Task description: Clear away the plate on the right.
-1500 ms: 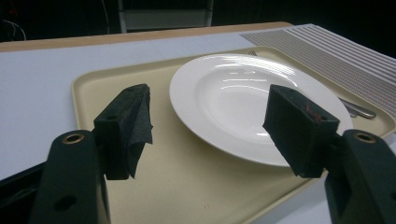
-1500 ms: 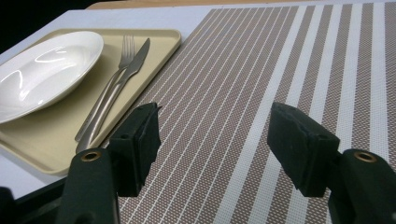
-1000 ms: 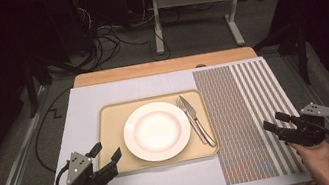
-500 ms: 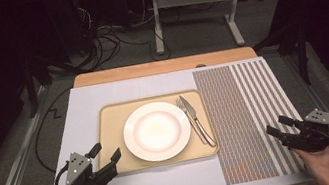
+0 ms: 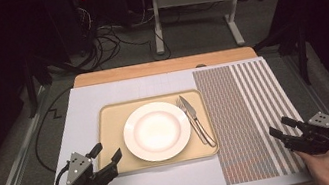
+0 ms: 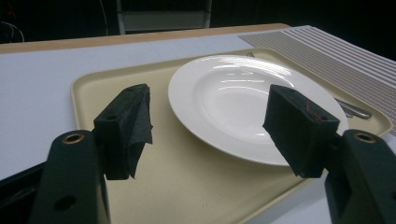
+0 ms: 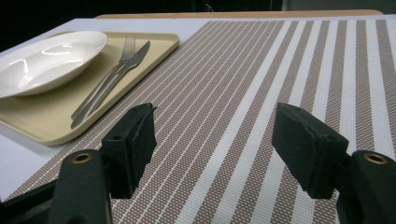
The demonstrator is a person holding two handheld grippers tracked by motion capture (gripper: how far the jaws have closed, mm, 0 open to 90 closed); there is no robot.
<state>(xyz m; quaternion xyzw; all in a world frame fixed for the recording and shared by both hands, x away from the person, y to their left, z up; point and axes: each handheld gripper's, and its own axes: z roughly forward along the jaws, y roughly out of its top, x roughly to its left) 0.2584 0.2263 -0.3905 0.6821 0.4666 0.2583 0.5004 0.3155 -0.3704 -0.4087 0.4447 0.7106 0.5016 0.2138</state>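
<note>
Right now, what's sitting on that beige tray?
On the beige tray rests a white plate, empty, with a fork and a knife lying close together beside it. Whatever tray surface lies under the plate is covered.

glossy white ceramic plate [image 5: 157, 130], matt beige plastic tray [image 5: 111, 132], shiny metal cutlery [image 5: 195, 119], woven striped placemat [image 5: 246, 109]

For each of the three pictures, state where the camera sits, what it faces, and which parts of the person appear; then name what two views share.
High view: above the table, looking down on tray; both hands hold the left gripper and right gripper.
Left gripper view: behind its fingers, facing plate.
Right gripper view: behind its fingers, over the striped mat.
Both gripper views share plate and tray.
</note>
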